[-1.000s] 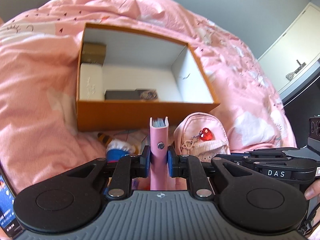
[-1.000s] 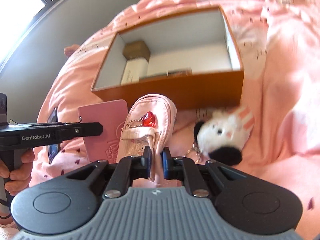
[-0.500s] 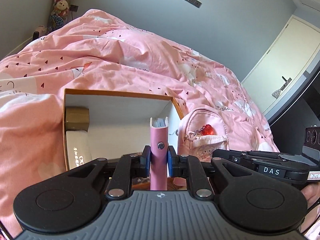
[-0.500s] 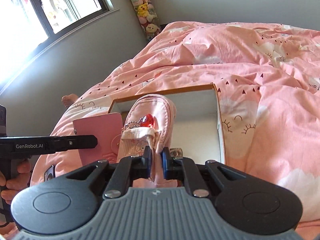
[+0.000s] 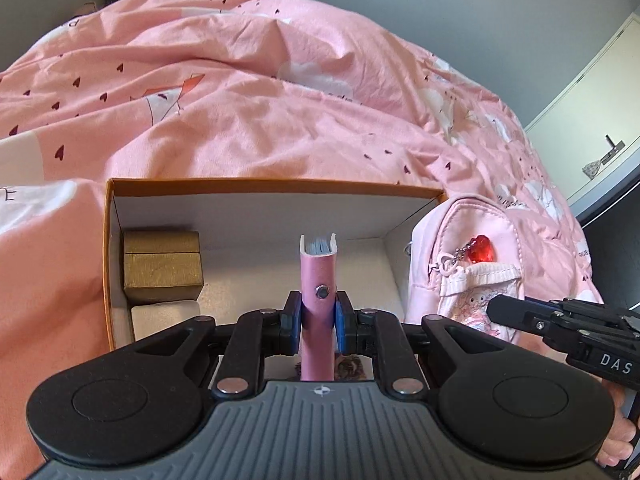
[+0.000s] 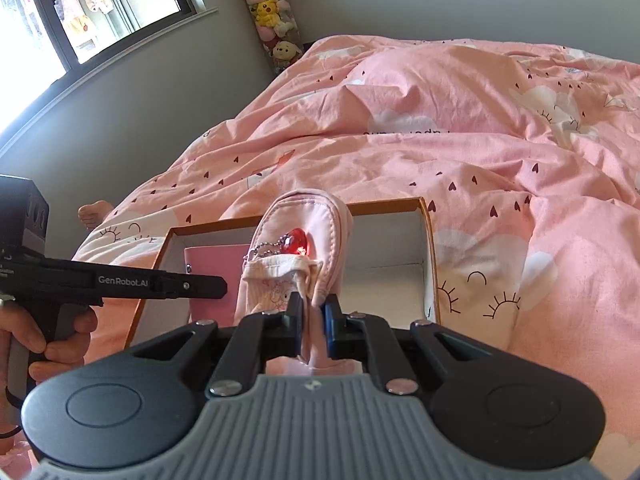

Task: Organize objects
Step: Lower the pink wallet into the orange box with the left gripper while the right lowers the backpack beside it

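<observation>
My left gripper (image 5: 317, 316) is shut on a pink notebook (image 5: 318, 276), held spine-up over the open orange box (image 5: 276, 185) on the bed. In the right wrist view the same notebook (image 6: 212, 276) shows inside the box's outline (image 6: 428, 248). My right gripper (image 6: 313, 322) is shut on a small pink backpack (image 6: 304, 232) with a red heart charm (image 6: 297, 241), held above the box's near side. From the left wrist view the backpack (image 5: 468, 248) hangs at the box's right end. A gold box (image 5: 162, 266) and a white box (image 5: 166, 314) lie at the box's left end.
The box rests on a rumpled pink duvet (image 5: 260, 92) that covers the whole bed. A window (image 6: 80, 20) and a column of plush toys (image 6: 272, 16) stand at the far left wall. A door (image 5: 600, 120) is at the right. A hand (image 6: 52, 340) grips the left tool.
Both grippers have carried their loads forward, from in front of the box to over it. The plush toys that lay on the bed in front of the box have dropped out of view.
</observation>
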